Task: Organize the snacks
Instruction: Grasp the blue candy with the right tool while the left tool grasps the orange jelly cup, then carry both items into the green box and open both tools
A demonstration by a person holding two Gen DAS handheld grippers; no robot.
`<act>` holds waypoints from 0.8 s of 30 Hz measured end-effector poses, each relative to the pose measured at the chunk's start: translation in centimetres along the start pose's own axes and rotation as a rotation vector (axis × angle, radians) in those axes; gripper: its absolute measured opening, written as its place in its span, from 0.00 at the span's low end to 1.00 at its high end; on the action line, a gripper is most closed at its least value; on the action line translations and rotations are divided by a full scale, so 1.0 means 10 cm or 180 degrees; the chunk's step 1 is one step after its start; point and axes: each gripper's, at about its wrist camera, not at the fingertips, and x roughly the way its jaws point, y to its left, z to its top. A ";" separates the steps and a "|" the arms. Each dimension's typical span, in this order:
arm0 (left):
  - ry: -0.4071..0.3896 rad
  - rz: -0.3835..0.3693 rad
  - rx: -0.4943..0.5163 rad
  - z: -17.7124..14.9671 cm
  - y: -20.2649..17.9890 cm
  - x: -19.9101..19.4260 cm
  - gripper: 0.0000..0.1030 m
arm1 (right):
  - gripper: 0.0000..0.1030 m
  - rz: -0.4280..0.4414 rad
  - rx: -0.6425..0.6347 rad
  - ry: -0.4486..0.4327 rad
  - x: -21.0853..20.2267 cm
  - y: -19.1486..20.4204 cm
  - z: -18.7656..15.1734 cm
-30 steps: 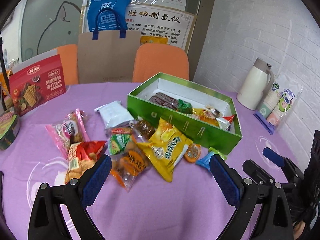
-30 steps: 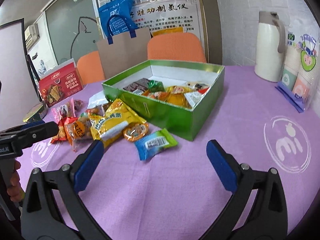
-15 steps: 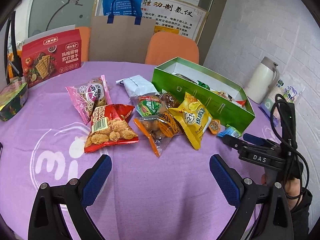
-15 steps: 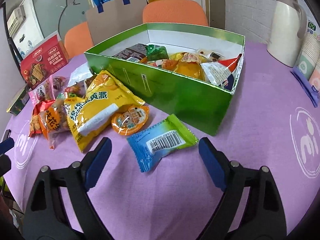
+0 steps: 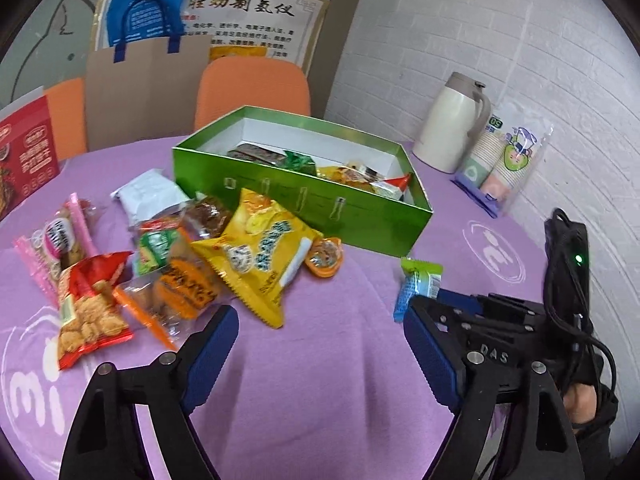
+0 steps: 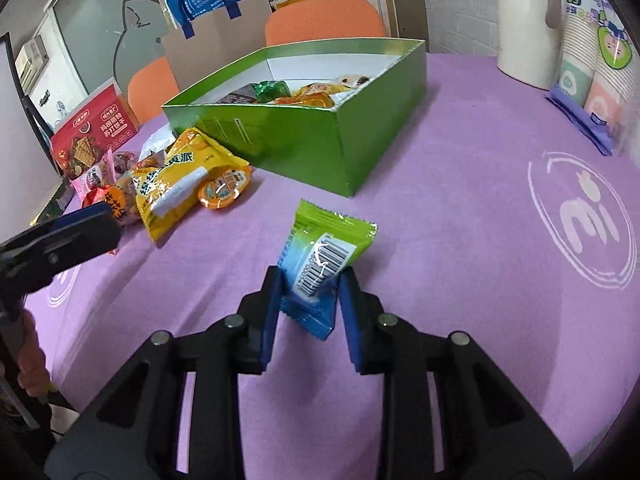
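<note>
The right gripper (image 6: 308,292), wide half a second ago, now pinches the blue-green packet (image 6: 322,264), ready for the green box (image 6: 304,140), while the left gripper (image 5: 320,344) gapes empty over the table's near edge

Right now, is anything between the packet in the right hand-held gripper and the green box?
Nothing visible: the blue-green snack packet in the right hand-held gripper faces bare purple tablecloth up to the green box, whose top is open.

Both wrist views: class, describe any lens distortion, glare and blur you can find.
Left wrist view: fisheye bends the brick wall, dark corners, poster slightly soft. Right wrist view: same curving; glare on the green box; barcode on the packet is sharp.
</note>
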 end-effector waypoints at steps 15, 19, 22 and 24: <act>0.0252 0.0254 0.0261 0.39 -0.23 1.01 0.71 | 0.33 0.0100 0.0085 -0.0048 -0.05 -0.12 -0.02; 0.0472 0.0107 0.0303 0.31 -0.22 1.11 0.30 | 0.33 0.0110 0.0089 -0.0052 -0.05 -0.14 -0.03; 0.0418 0.0151 0.0331 0.24 -0.24 1.06 0.30 | 0.33 0.0123 0.0129 -0.0052 -0.03 -0.15 -0.02; 0.0449 0.0094 0.0291 0.25 -0.23 1.06 0.33 | 0.36 0.0145 0.0169 -0.0057 -0.03 -0.14 -0.01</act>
